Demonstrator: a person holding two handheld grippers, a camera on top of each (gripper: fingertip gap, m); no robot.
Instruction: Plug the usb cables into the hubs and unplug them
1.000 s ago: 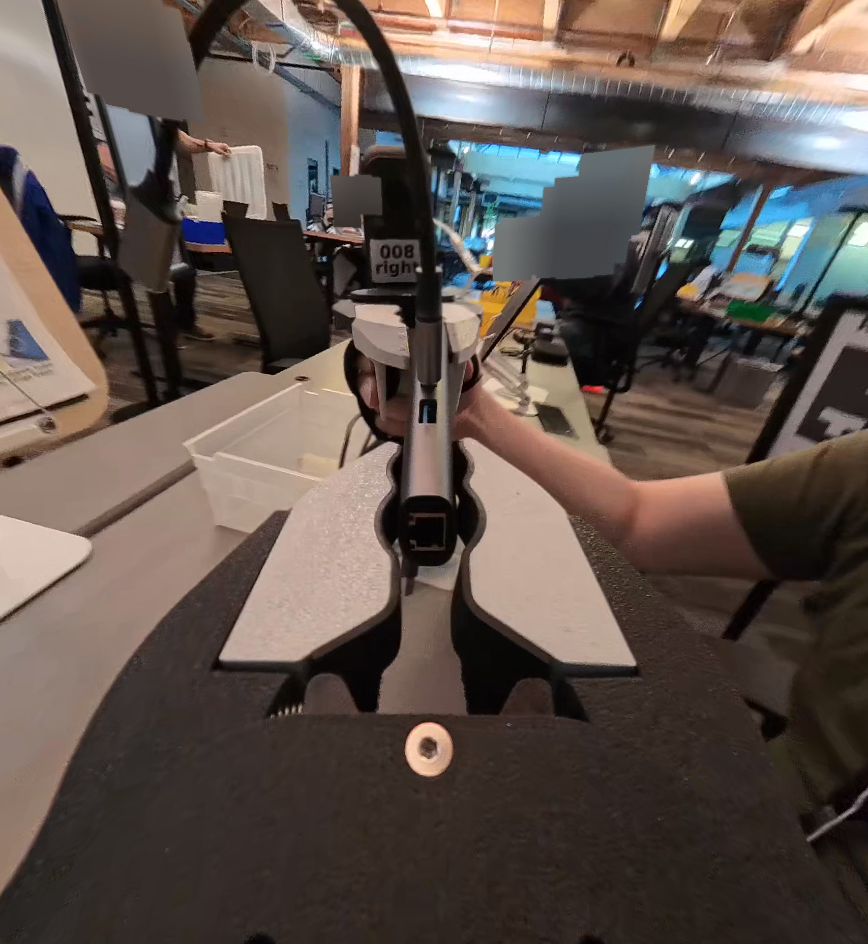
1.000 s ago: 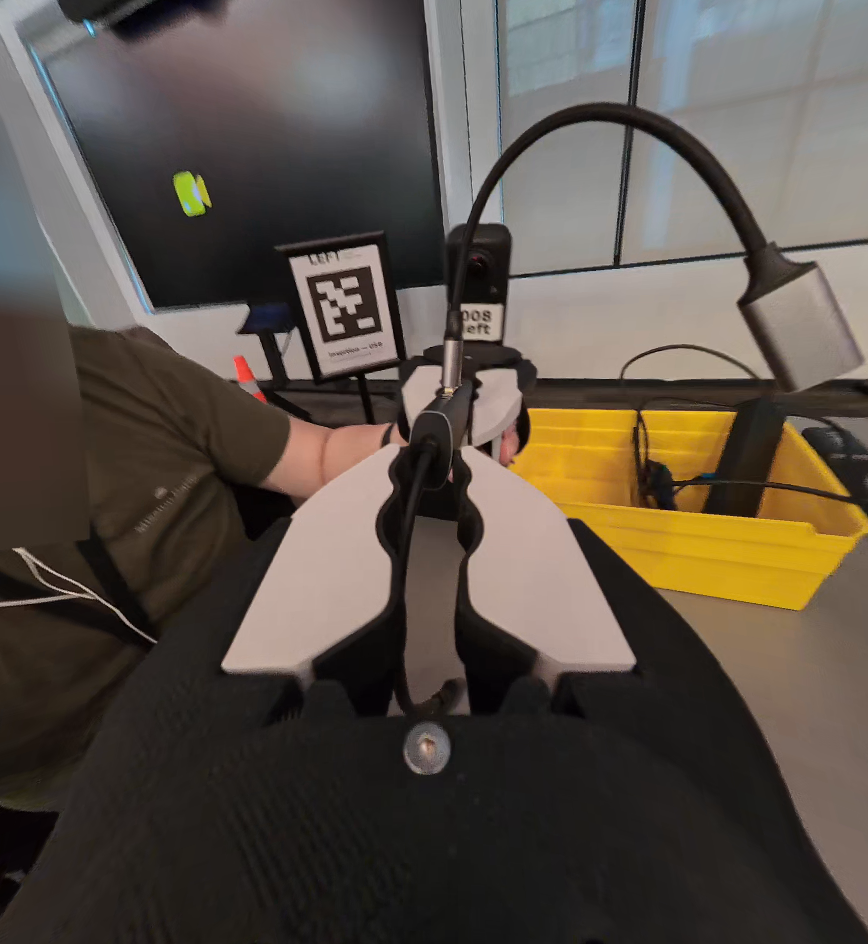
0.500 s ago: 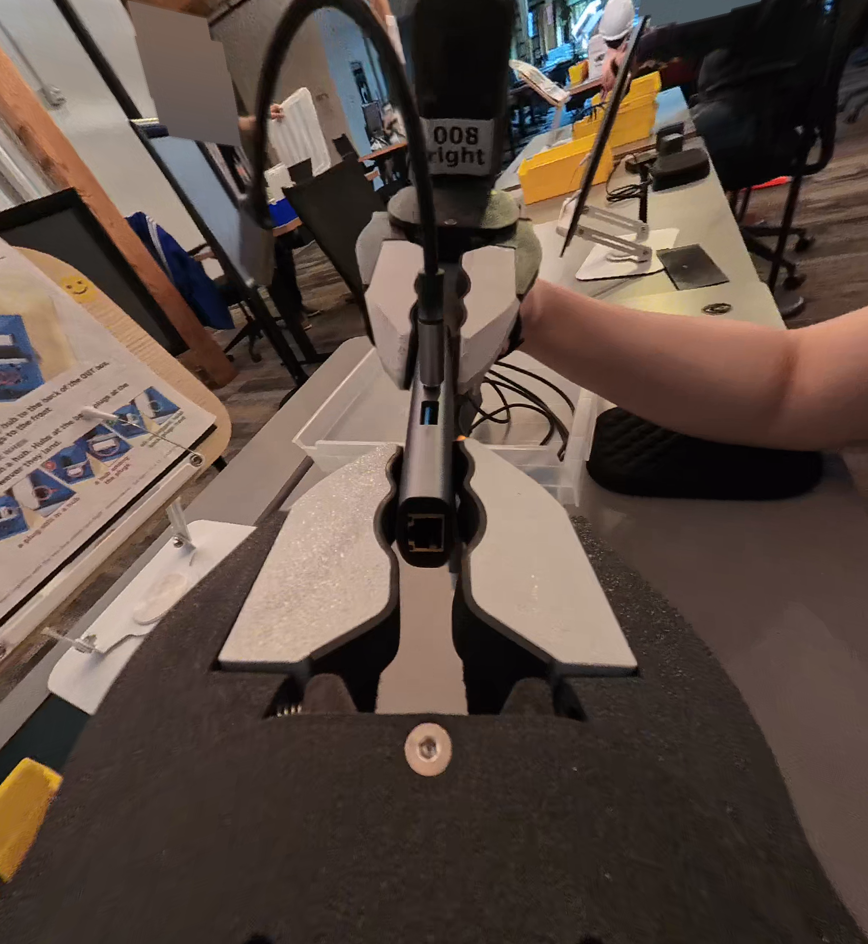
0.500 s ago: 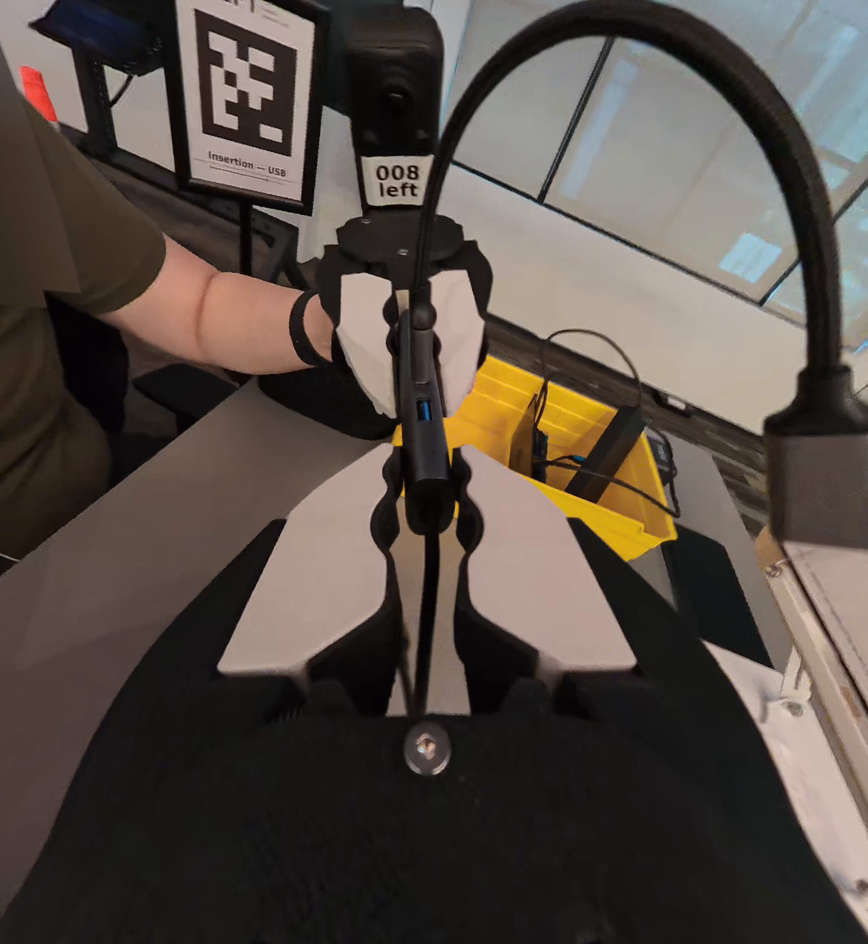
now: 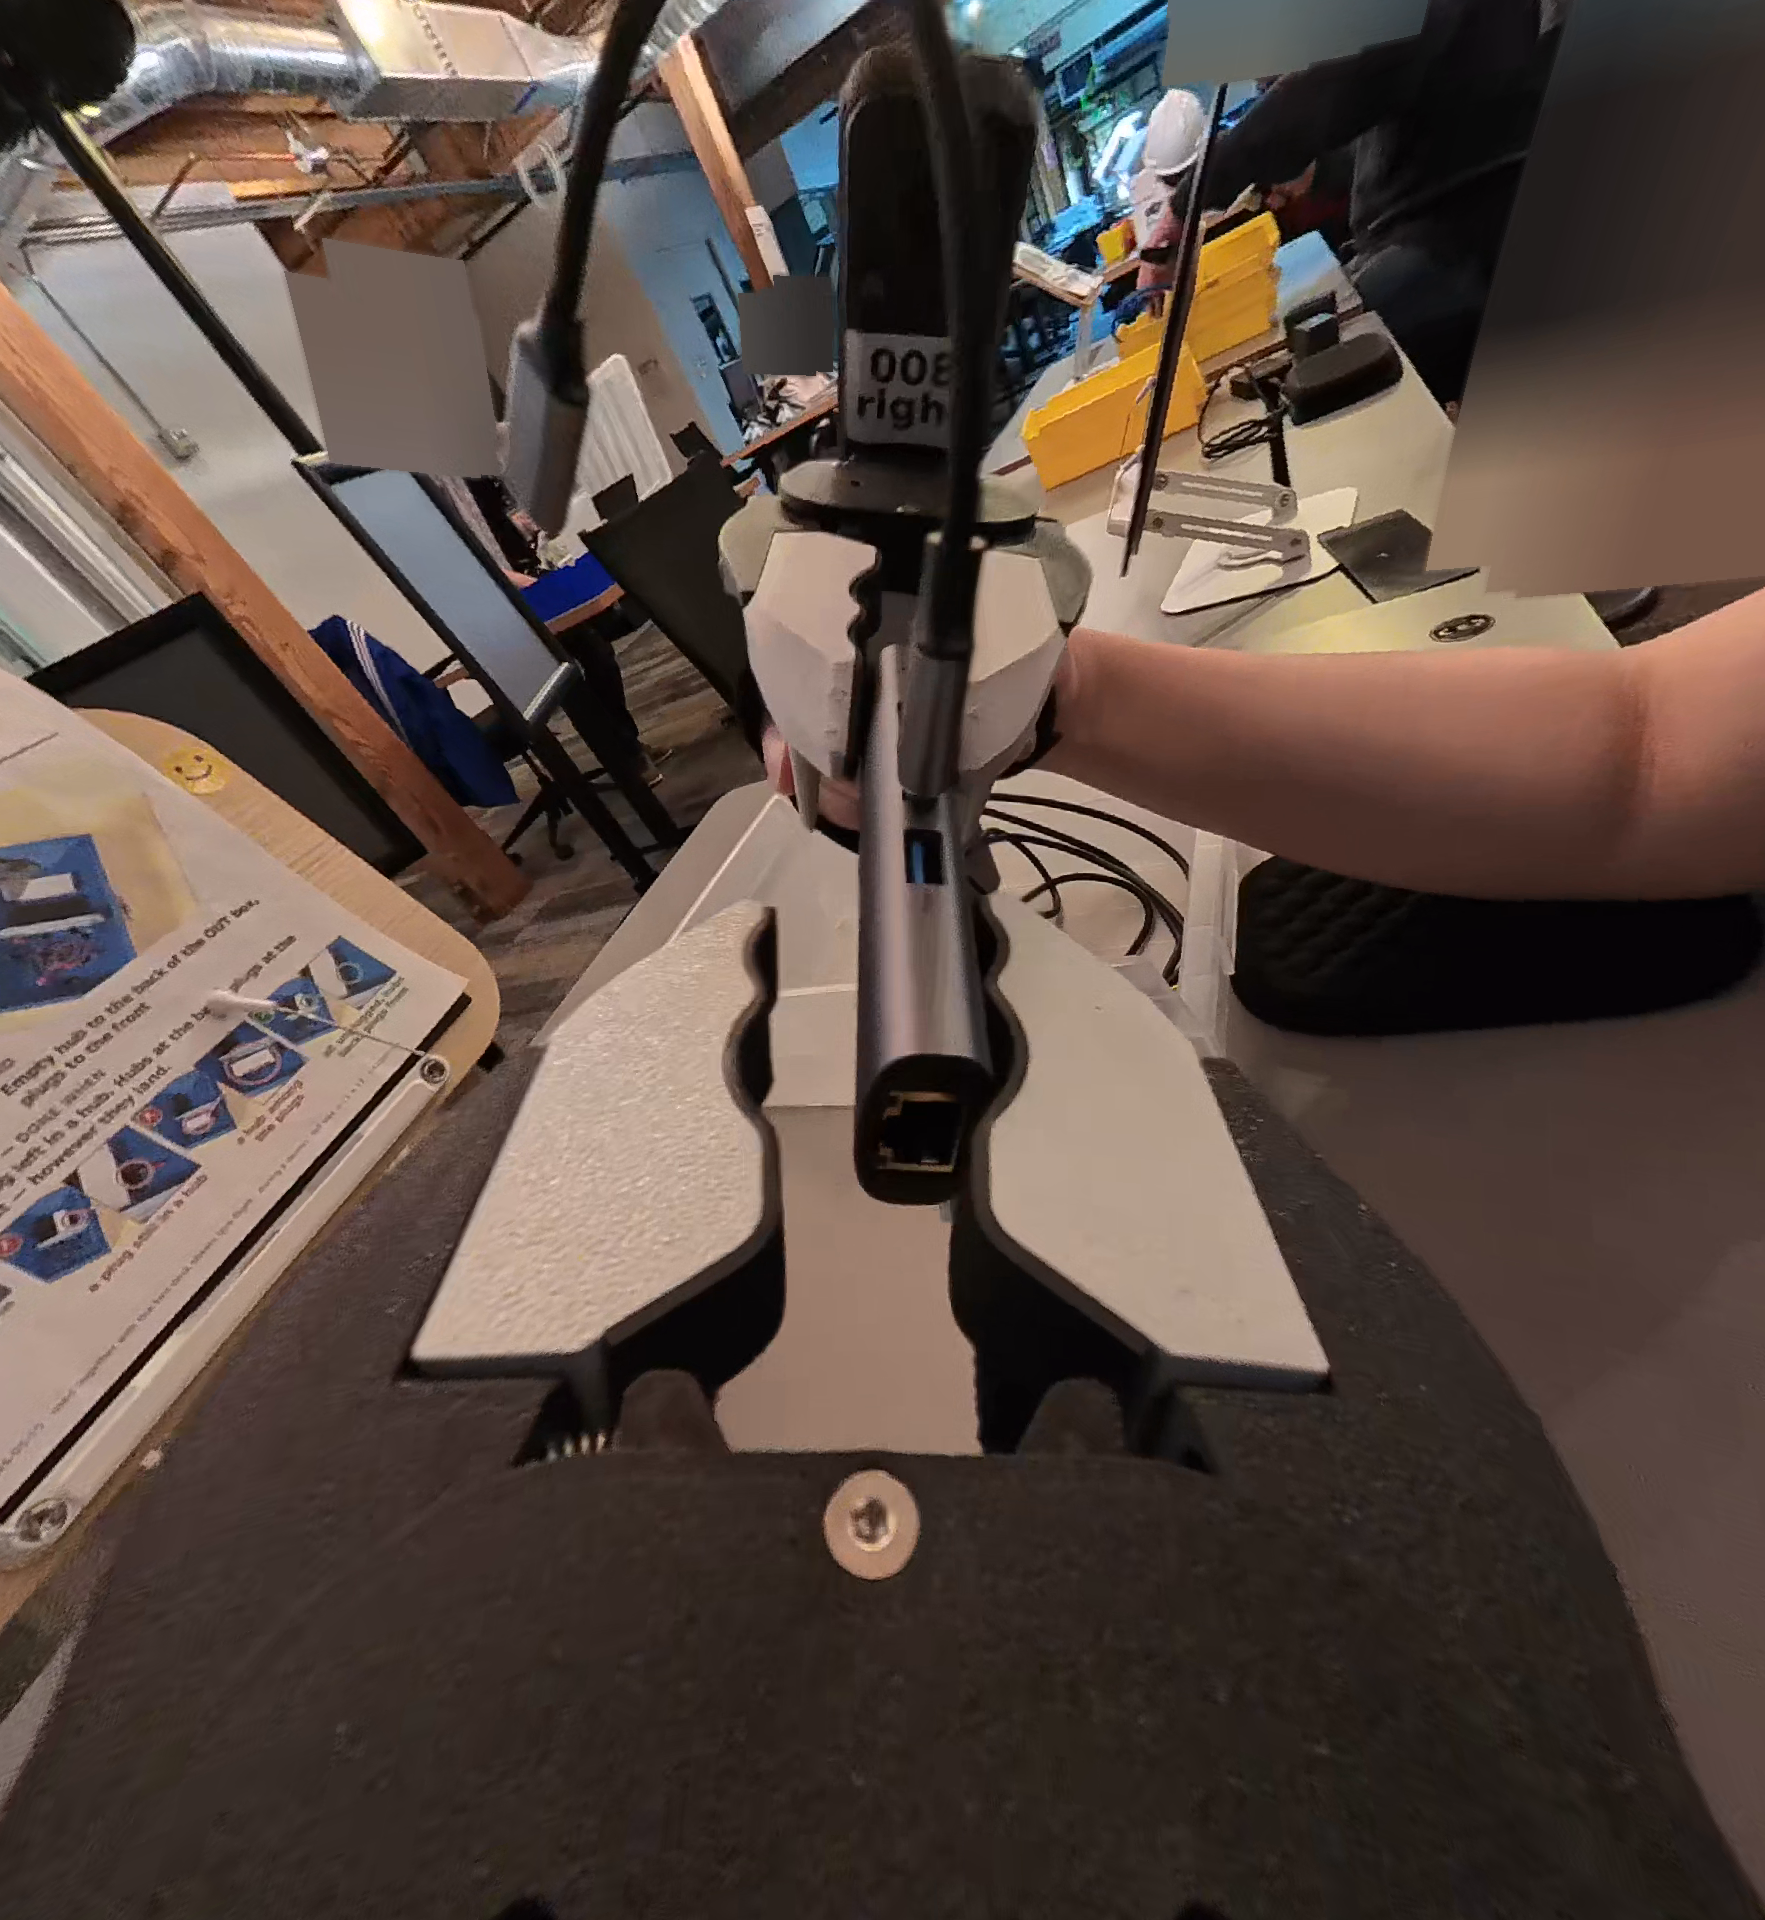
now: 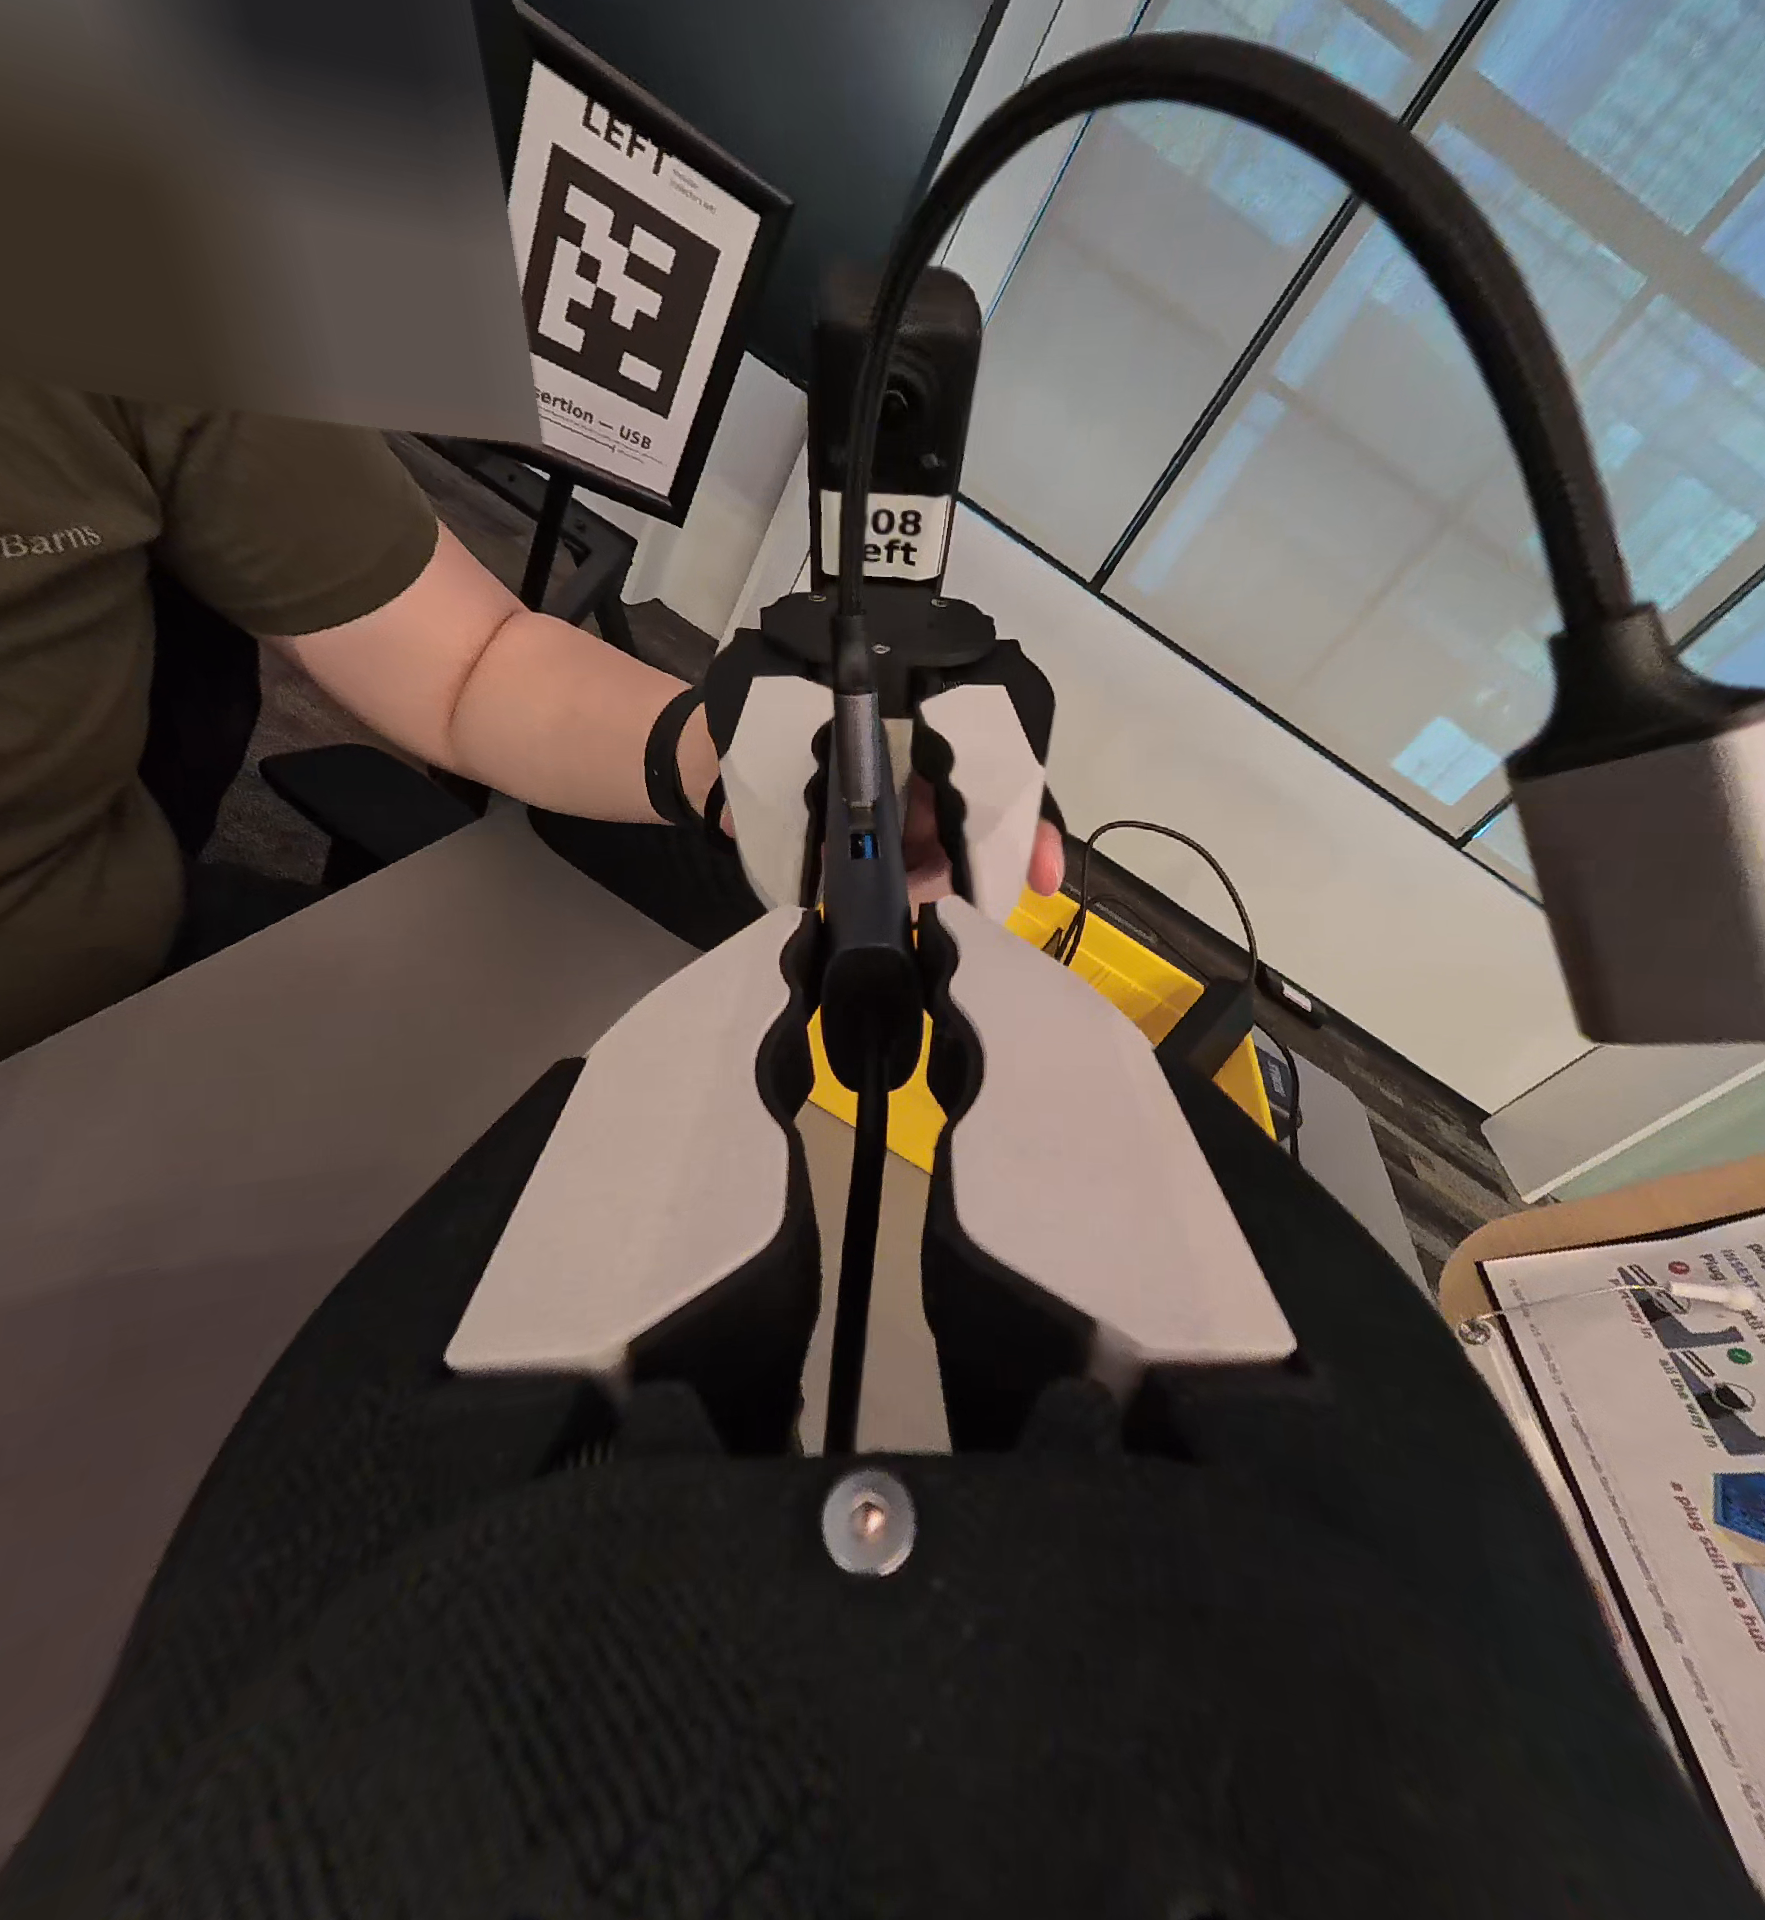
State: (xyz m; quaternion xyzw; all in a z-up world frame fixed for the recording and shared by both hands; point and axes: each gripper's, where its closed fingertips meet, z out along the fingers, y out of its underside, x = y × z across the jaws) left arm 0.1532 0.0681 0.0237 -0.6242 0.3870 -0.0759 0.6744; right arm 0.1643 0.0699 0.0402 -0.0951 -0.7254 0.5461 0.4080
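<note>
Jaws of our right gripper (image 6: 867,925) are clenched on the slim dark grey metal hub (image 6: 857,977), at the end where its own thin black lead runs out. The jaws of our left gripper (image 5: 878,935) stand released. They straddle the hub's opposite end, where the square network socket is; one side is clear of it and the other is close against it or just touching. The hub hangs in the air between the two grippers, above the grey table (image 6: 234,1039).

We judge the hub to be light, rigid and smooth-skinned. It is likely to slip if pinched on its rounded edges, so the flat long sides are the place to hold it. A silver USB plug (image 6: 860,748) stands in a side port next to an empty blue one. Its metal shell is short and hard, and we would grip it low and pull straight along its own line.

The thick black braided cable (image 6: 1377,260) arches stiffly to a boxy grey adapter (image 6: 1667,862). That adapter dangles free, and its weight may tug the plug sideways.
</note>
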